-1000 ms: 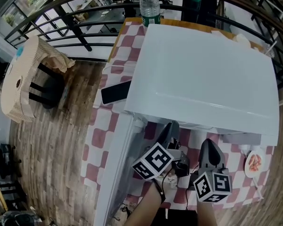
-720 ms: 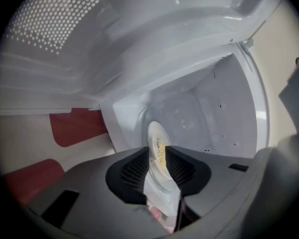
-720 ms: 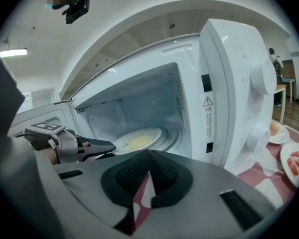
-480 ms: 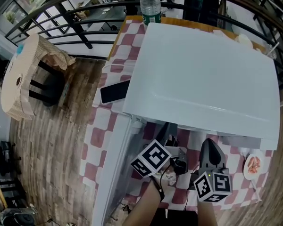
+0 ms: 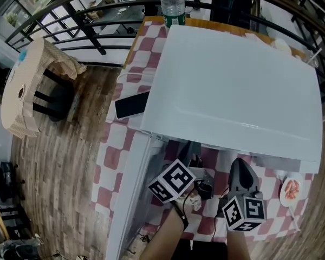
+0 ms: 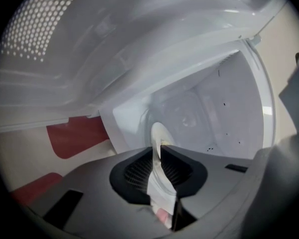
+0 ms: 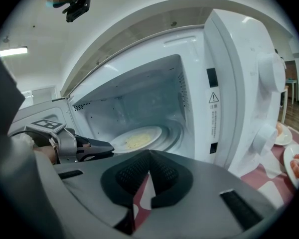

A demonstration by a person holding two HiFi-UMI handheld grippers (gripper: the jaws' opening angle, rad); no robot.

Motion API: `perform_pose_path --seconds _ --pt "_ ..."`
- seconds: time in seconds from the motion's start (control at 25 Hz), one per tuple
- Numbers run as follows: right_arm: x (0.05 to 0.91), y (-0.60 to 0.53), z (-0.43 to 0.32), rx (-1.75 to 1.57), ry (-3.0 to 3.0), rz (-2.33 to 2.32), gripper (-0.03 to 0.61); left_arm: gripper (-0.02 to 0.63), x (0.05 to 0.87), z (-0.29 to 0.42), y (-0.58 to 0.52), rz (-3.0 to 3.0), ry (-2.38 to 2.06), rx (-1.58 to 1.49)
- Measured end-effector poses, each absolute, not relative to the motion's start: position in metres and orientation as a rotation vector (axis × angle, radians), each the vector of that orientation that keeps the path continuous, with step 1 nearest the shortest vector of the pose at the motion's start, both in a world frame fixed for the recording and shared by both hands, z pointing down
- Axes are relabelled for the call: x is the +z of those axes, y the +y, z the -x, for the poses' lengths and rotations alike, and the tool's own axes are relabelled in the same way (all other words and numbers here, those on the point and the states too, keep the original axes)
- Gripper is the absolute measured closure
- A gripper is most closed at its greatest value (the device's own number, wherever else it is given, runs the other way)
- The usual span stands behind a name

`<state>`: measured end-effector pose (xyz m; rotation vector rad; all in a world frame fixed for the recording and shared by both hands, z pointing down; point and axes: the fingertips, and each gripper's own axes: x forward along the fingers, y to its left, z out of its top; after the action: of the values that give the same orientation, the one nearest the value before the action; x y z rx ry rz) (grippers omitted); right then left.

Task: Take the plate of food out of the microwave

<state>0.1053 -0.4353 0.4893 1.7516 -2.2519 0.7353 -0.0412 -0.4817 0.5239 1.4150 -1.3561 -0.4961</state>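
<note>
Pinching, in the left hand-held gripper (image 6: 157,152) with jaws just drawn in, the near rim of a round white plate of yellowish food (image 7: 137,139), straight ahead inside the open white microwave (image 7: 239,83). Holding the right hand-held gripper (image 7: 148,156) clenched, empty, outside the opening.

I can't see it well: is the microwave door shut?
No, the microwave stands open, and the plate of food shows inside it in the right gripper view.
</note>
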Motion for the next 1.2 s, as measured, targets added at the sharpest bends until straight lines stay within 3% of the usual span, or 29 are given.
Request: perform_pose_path --seconds 1.2 --pt "0.488 -0.418 -0.109 0.897 -2.324 -1.727 0.586 0.569 0.515 0.018 -0.445 -1.449 -1.280 -0.515"
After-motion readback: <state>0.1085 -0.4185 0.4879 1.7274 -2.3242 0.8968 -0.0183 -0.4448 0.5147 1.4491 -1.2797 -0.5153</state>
